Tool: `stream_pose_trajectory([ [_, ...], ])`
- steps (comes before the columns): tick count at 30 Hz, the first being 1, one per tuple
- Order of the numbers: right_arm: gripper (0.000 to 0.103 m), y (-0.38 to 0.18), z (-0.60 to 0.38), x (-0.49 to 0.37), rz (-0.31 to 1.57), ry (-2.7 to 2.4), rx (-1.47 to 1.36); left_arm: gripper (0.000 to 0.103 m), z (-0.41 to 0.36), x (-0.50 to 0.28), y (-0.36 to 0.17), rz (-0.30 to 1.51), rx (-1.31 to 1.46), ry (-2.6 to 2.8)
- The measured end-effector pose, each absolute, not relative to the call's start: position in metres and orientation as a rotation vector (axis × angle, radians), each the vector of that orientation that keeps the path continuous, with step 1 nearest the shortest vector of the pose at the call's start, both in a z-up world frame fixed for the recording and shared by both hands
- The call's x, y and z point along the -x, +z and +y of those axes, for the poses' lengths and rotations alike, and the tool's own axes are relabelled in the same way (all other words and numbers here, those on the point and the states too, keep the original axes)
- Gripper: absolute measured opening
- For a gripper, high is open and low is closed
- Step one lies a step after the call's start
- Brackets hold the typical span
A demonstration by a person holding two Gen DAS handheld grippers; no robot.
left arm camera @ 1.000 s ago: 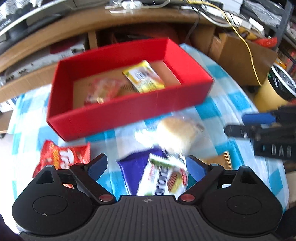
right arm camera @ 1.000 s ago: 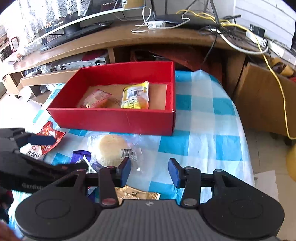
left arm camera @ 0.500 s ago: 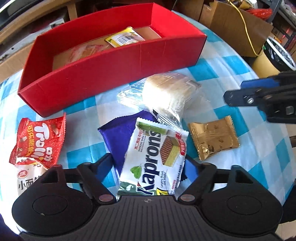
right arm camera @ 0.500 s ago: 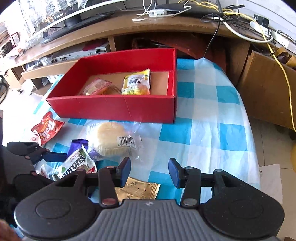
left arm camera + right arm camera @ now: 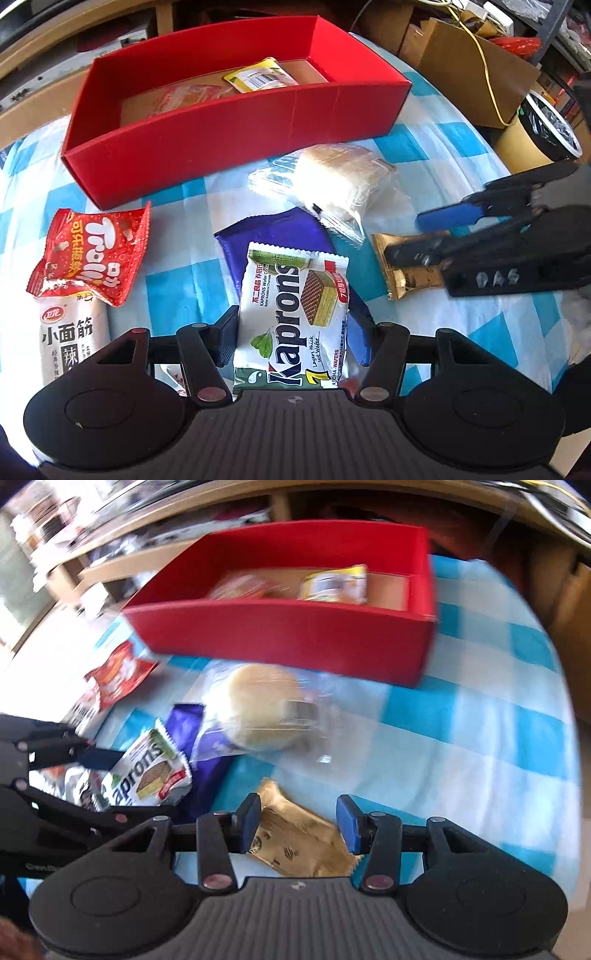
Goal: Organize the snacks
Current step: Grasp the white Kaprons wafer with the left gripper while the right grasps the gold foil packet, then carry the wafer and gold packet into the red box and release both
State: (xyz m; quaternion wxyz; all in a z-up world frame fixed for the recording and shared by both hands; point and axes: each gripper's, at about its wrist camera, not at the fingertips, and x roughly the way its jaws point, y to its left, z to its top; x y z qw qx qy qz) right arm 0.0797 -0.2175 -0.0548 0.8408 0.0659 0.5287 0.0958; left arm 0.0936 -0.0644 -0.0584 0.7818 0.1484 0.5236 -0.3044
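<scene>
On the table (image 5: 424, 147) the box (image 5: 236, 136) stands at the back, two packets (image 5: 258, 75) inside it. Just before it lies the bun (image 5: 343, 173), overlapping the flat wrapper (image 5: 273, 236) on which the wafer pack (image 5: 295, 314) rests. Left lie the gummy bag (image 5: 92, 254) and, perhaps under its edge, the noodle pack (image 5: 70, 339); right, the foil packet (image 5: 410, 273)

box (image 5: 236, 129): red
table (image 5: 436, 147): blue and white checks
wafer packet (image 5: 295, 314): white with green
packet under it (image 5: 273, 236): purple
candy bag (image 5: 92, 251): red, white letters
small packet (image 5: 295, 842): gold
</scene>
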Motion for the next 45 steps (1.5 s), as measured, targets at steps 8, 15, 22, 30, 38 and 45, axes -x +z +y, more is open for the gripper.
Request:
stream_pose_trajectory([
  [8,0.068,-0.050,-0.214,-0.055,1.175,0.255,-0.175,0.067,-0.059,-0.104,-0.061,1.165,-0.268,-0.636],
  [15,0.068,-0.052,-0.187,-0.047,1.154,0.223,0.010,0.079,-0.065,-0.103,-0.065,1.148,-0.308,-0.619],
  [22,0.054,-0.052,-0.182,-0.040,1.141,0.154,0.059,0.065,-0.066,-0.101,-0.063,1.143,-0.292,-0.629],
  [30,0.053,-0.031,-0.196,-0.036,1.081,0.084,0.006,0.065,-0.058,-0.095,-0.055,1.128,-0.273,-0.587],
  [38,0.053,-0.012,-0.201,-0.043,1.020,0.049,-0.041,0.065,-0.055,-0.095,-0.031,1.080,-0.209,-0.594],
  [45,0.053,0.006,-0.201,-0.060,0.961,0.038,-0.059,0.065,-0.056,-0.101,-0.009,1.027,-0.155,-0.604],
])
